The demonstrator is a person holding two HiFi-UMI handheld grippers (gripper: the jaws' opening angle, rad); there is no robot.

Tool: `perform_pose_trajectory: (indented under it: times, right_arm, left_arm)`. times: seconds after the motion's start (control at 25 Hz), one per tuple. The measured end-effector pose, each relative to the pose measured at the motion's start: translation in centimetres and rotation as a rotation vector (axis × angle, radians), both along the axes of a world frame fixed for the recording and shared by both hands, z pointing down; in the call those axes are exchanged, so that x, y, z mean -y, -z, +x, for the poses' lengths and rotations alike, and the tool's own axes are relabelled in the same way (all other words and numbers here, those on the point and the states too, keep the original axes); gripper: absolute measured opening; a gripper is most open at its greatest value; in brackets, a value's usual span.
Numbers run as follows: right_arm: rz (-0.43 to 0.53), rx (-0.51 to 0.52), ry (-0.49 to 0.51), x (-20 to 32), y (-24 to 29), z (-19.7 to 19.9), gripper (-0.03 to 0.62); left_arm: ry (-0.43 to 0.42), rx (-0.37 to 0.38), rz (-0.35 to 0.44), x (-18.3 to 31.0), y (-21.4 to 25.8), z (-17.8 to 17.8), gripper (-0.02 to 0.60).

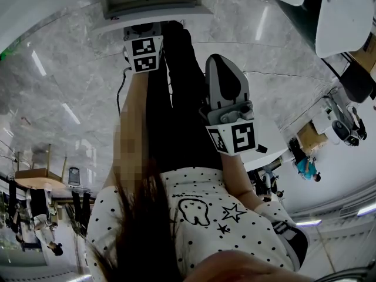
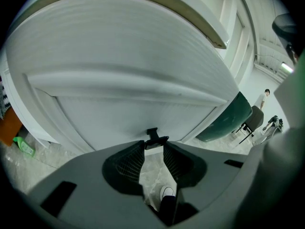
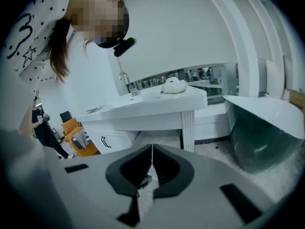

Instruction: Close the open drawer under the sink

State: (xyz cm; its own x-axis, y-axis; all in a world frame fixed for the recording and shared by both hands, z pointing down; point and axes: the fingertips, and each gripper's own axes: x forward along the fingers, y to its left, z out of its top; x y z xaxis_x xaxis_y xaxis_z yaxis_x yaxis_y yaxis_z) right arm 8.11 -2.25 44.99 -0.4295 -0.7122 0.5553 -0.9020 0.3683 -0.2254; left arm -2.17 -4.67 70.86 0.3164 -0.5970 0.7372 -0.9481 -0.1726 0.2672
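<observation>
Left gripper [image 2: 153, 147] faces the white drawer front [image 2: 133, 56]
Jaws apart and empty, probably to push; right gripper [image 3: 152, 147] closed (idle, holding nothing).

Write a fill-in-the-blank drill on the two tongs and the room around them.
The left tongs stand ___, facing a white panel.
The right tongs are ___, tips touching.
Right of the sink counter sits a dark green ___ with a white rim.
Missing words: open; shut; bathtub.
</observation>
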Motion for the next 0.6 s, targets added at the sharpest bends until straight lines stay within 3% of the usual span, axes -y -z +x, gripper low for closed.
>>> perform_pose_trajectory:
  times: [0.6]
  right_arm:
    - [-0.005, 0.003, -0.009, 0.07, -0.77, 0.76, 0.015]
  left_arm:
    - [0.017, 0.000, 0.001, 1.09, -0.46, 0.37, 0.120]
